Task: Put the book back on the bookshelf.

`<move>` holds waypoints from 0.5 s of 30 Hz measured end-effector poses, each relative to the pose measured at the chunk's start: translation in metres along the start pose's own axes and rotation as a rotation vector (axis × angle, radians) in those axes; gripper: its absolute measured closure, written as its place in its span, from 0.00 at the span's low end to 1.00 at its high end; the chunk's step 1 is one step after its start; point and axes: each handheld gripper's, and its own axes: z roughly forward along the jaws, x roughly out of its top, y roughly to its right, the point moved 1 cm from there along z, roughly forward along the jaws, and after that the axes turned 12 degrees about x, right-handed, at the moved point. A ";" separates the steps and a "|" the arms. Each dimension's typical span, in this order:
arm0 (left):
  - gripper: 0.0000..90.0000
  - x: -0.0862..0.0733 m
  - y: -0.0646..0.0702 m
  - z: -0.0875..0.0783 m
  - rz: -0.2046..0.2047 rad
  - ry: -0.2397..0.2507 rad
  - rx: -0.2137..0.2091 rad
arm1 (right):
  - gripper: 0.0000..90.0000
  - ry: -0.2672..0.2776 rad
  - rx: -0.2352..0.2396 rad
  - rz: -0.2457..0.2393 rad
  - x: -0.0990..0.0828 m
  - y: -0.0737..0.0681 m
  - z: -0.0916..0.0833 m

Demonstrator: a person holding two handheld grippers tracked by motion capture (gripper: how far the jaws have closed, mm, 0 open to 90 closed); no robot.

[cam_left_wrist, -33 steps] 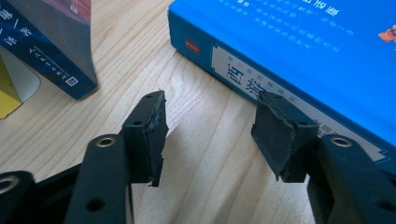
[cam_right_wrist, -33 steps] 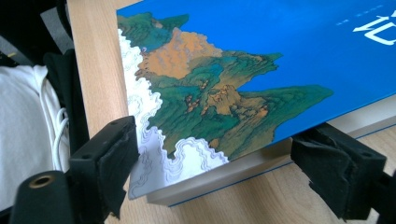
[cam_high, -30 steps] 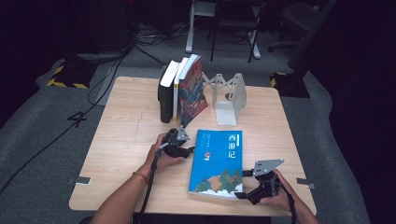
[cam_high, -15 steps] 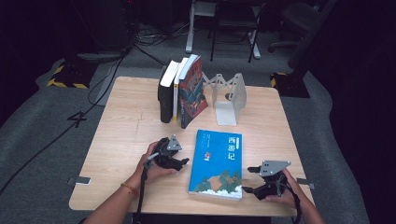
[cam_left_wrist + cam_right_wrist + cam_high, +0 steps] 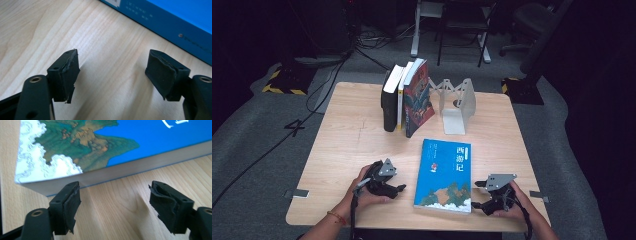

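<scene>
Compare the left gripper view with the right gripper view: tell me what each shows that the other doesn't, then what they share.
Left gripper view: the blue book's plain blue spine edge with small print, crossing the upper right corner, apart from the left gripper.

Right gripper view: the book's cover art of green hills and white clouds, plus its pale page edge lying just past the right gripper.

Both: open black jaws with worn pads, nothing between them, over the light wooden table.
</scene>
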 end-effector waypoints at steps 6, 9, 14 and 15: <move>0.27 -0.006 0.006 -0.006 0.000 0.008 -0.002 | 0.27 0.016 -0.003 0.006 0.000 0.001 -0.001; 0.27 -0.007 0.007 -0.007 -0.003 0.006 0.001 | 0.27 0.029 -0.013 0.020 0.000 0.002 -0.003; 0.26 -0.005 0.009 -0.006 0.000 0.004 -0.001 | 0.31 0.097 -0.052 0.066 0.001 0.007 -0.013; 0.25 -0.005 0.011 -0.005 -0.003 0.005 -0.004 | 0.31 0.110 -0.054 0.076 0.001 0.008 -0.015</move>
